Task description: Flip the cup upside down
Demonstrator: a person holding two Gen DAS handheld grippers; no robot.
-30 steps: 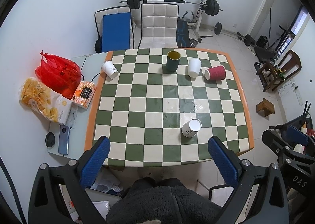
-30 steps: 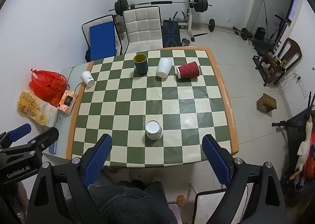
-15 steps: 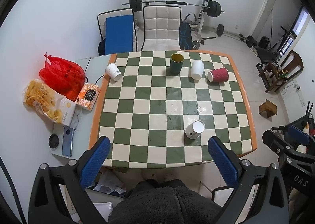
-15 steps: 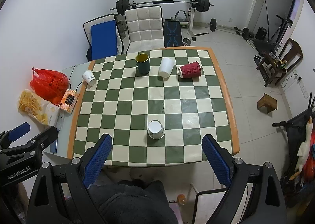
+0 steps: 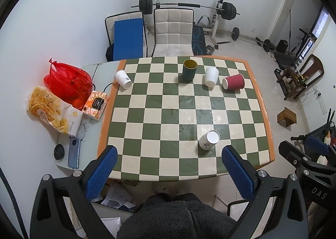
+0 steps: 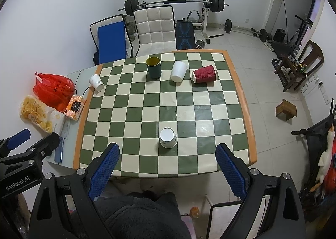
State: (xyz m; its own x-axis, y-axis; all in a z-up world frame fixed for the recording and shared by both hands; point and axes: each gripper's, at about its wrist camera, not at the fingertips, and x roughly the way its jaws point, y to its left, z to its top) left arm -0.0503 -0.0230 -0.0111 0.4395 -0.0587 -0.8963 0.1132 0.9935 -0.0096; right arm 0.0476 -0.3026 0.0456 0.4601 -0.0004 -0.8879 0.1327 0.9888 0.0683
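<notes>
Both hand-held grippers, left (image 5: 168, 172) and right (image 6: 169, 170), spread wide, empty; paper cup (image 6: 168, 137) inverted; green cup (image 6: 153, 67) upright.

Even, cool daylight is filling the room ahead of my fingers, brightest from the window (image 5: 319, 22) far off to their right. Glare is shining on a wet patch of the checkered table (image 5: 189, 117) just beyond my fingertips. Shadows are lying soft and short. Focus is holding sharp at centre, while straight edges are bowing outward and black vignette is crowding every corner.
</notes>
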